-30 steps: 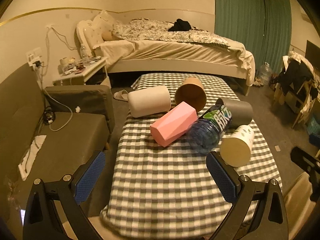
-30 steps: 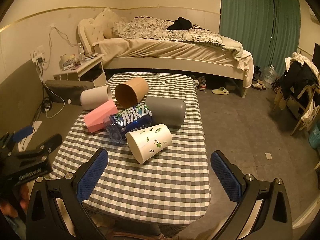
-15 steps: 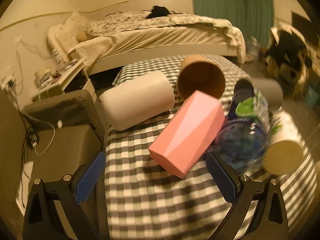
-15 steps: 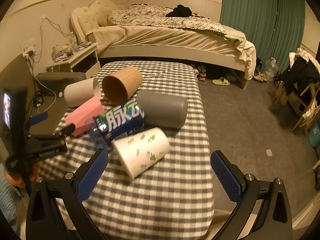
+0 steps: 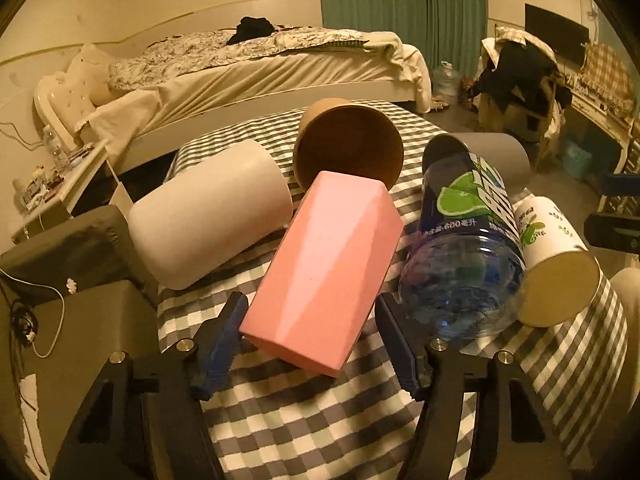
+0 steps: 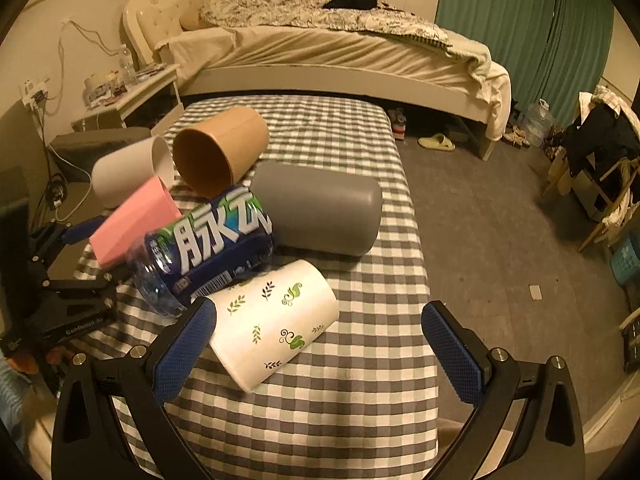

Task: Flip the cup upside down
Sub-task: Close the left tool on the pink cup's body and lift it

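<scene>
Several cups lie on their sides on the checked table [image 5: 320, 432]. A pink faceted cup [image 5: 324, 268] lies with its base end between the fingers of my left gripper [image 5: 308, 340], whose jaws are narrowed around it; contact is not clear. It also shows in the right wrist view [image 6: 132, 224]. A white cup with a leaf print [image 6: 276, 320] lies just ahead of my right gripper [image 6: 320, 344], which is open and empty. The left gripper shows at the left edge of the right wrist view [image 6: 68, 276].
A cream cup [image 5: 208, 216], a brown cup [image 5: 348, 148], a grey cup [image 6: 320, 208] and a blue plastic bottle [image 5: 464, 248] lie packed around the pink cup. A bed [image 6: 320, 52] stands behind the table. A grey seat [image 5: 68, 320] is on the left.
My left gripper moved forward to the pink cup and its jaws narrowed around the cup's base end. My right gripper moved closer to the leaf-print cup and stayed open.
</scene>
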The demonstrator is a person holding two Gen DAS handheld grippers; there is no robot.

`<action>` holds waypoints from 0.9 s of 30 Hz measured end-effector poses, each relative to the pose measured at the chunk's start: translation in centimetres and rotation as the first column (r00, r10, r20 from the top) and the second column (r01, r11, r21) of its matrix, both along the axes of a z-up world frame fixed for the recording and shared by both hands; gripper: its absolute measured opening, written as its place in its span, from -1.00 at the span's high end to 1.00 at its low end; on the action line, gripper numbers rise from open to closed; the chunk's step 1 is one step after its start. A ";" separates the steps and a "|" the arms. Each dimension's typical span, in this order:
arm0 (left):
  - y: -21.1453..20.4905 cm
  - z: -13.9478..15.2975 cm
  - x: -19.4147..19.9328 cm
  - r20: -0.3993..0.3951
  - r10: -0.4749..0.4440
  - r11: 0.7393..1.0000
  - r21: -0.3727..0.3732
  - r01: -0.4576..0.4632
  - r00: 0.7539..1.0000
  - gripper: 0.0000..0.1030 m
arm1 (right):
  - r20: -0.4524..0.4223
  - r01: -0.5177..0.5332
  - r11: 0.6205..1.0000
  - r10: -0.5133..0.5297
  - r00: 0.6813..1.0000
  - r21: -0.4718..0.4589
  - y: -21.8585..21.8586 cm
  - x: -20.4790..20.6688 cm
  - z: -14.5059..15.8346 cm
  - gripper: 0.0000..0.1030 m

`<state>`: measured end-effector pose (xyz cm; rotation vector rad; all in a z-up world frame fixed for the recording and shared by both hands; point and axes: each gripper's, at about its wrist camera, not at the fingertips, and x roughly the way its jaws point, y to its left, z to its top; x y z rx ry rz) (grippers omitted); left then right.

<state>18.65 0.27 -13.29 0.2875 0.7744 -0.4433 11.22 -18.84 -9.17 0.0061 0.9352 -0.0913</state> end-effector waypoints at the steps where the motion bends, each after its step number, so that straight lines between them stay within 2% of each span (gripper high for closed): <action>1: 0.0 0.1 -0.2 0.003 -0.001 1.000 0.008 0.001 1.000 -0.24 | -0.002 0.002 1.000 -0.002 1.000 -0.002 0.0 0.0 -0.1 -0.99; 7: 1.1 0.7 -2.3 -0.053 0.073 0.997 -0.014 -0.074 0.996 -0.18 | 0.007 -0.005 1.000 0.005 1.000 -0.001 0.5 -0.4 0.4 -0.99; 11: 1.1 1.0 -4.9 -0.073 0.118 0.993 0.020 -0.117 0.990 -0.13 | 0.034 -0.014 1.000 0.013 0.999 0.012 0.7 -1.3 1.3 -0.99; 16: 0.2 1.3 -8.6 -0.106 0.157 0.988 0.018 -0.156 0.982 -0.10 | 0.075 -0.032 0.999 0.029 0.997 0.037 1.2 -2.9 2.8 -0.99; 20: -0.6 1.4 -11.0 -0.136 0.178 0.983 -0.008 -0.181 0.974 -0.10 | 0.108 -0.046 0.998 0.041 0.993 0.049 1.4 -4.5 3.9 -0.99; 27: -3.1 1.3 -14.5 -0.153 0.180 0.983 0.005 -0.182 0.972 -0.09 | 0.117 -0.040 0.997 0.031 0.993 0.073 0.4 -7.2 4.0 -0.99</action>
